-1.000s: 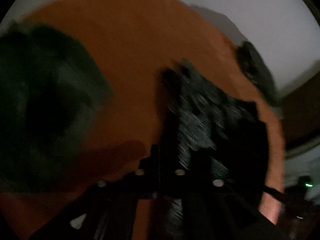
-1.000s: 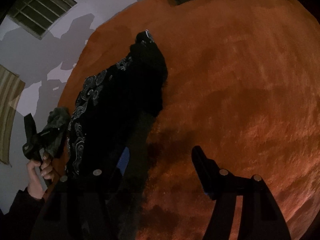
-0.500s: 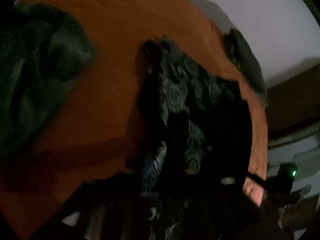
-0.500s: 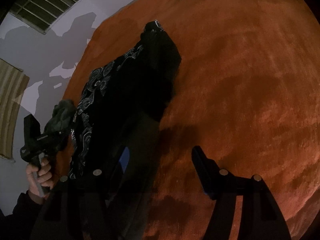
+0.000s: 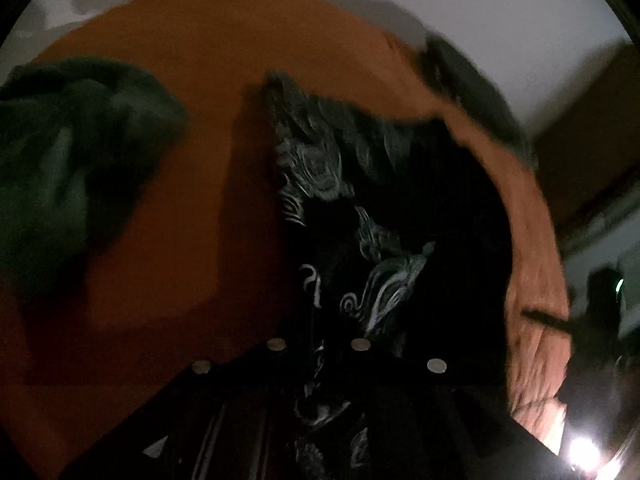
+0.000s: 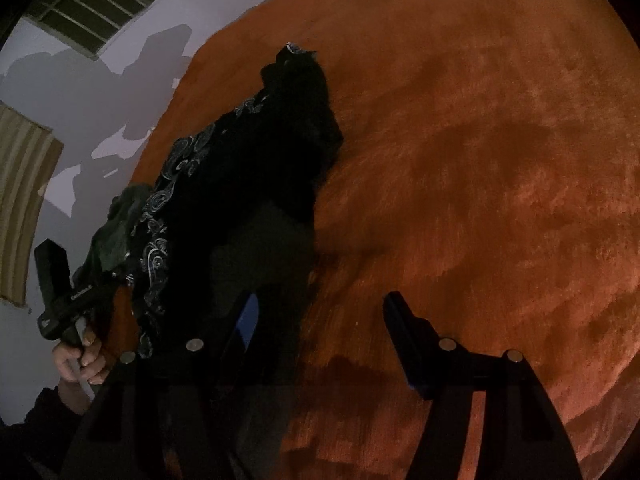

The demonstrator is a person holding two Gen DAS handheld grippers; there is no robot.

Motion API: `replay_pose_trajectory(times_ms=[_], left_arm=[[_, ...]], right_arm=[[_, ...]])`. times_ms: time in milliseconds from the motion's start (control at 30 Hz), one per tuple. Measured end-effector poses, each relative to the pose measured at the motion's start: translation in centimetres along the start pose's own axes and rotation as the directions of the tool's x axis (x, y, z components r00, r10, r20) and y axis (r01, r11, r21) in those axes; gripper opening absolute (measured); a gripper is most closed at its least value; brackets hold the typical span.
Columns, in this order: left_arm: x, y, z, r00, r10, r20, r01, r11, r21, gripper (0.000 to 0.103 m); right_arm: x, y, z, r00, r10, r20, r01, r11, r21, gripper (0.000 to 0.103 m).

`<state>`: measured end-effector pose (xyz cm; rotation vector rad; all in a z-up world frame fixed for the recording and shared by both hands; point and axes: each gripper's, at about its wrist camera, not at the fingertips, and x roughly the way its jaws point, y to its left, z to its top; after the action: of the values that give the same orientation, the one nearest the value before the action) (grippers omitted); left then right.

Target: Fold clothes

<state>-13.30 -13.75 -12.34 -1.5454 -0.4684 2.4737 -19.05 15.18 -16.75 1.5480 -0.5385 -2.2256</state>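
My left fingers [image 5: 320, 360] are closing on the black patterned garment [image 5: 384, 200] between them; my right fingers [image 6: 320, 328] stand apart.

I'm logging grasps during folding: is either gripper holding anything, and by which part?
The left gripper is closing on the black swirl-patterned garment at its near edge. The right gripper is open, holding nothing.

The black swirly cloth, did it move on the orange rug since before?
Yes. In the right wrist view the black cloth has slid toward the right, further from the rug's left edge. The left gripper, jaws closing on it, is dragging it.
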Motion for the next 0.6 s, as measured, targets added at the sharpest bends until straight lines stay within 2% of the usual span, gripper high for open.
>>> replay_pose_trajectory(times_ms=[100, 167, 200, 267, 367, 433, 500, 533, 600], left_arm=[[1.8, 0.6, 0.0, 0.997, 0.001, -0.071, -0.003, 1.000, -0.030, 0.016], [0.7, 1.9, -0.1, 0.998, -0.031, -0.062, 0.024, 0.994, -0.103, 0.019], [-0.4, 2.6, -0.4, 0.998, -0.035, -0.051, 0.028, 0.990, -0.136, 0.030], [-2.8, 3.5, -1.9, 0.999, -0.004, -0.053, -0.004, 0.987, -0.158, 0.046], [-5.5, 3.6, -5.0, 0.996, 0.014, -0.085, -0.025, 0.991, -0.130, 0.049], [-6.4, 2.4, -7.9, 0.989, -0.009, -0.145, -0.004, 0.996, -0.089, 0.050], [-5.9, 1.6, -10.5, 0.976, -0.052, -0.210, 0.033, 0.995, -0.092, 0.051], [-5.7, 1.3, -11.9, 0.967, -0.077, -0.243, 0.054, 0.993, -0.102, 0.051], [-5.0, 1.0, -14.1, 0.950, -0.113, -0.290, 0.078, 0.989, -0.129, 0.051]], right_arm=[[0.0, 0.1, -0.3, 1.000, 0.005, -0.007, -0.005, 1.000, 0.001, 0.065], [0.0, 0.4, -0.6, 1.000, 0.012, -0.014, -0.012, 1.000, 0.005, 0.065], [-0.3, 0.9, -1.0, 1.000, 0.019, -0.018, -0.019, 1.000, -0.006, 0.065], [-1.0, 2.4, -2.0, 0.999, 0.030, -0.022, -0.031, 0.998, -0.057, 0.065], [-2.1, 5.8, -5.6, 0.999, 0.025, -0.035, -0.033, 0.969, -0.247, 0.065], [-2.3, 8.2, -9.2, 0.998, -0.002, -0.067, -0.027, 0.905, -0.425, 0.065], [-2.2, 10.4, -13.3, 0.996, -0.055, -0.072, 0.000, 0.797, -0.604, 0.065], [-2.1, 11.2, -15.1, 0.995, -0.078, -0.064, 0.015, 0.744, -0.668, 0.065], [-1.7, 12.3, -18.0, 0.993, -0.110, -0.038, 0.045, 0.663, -0.747, 0.065]])
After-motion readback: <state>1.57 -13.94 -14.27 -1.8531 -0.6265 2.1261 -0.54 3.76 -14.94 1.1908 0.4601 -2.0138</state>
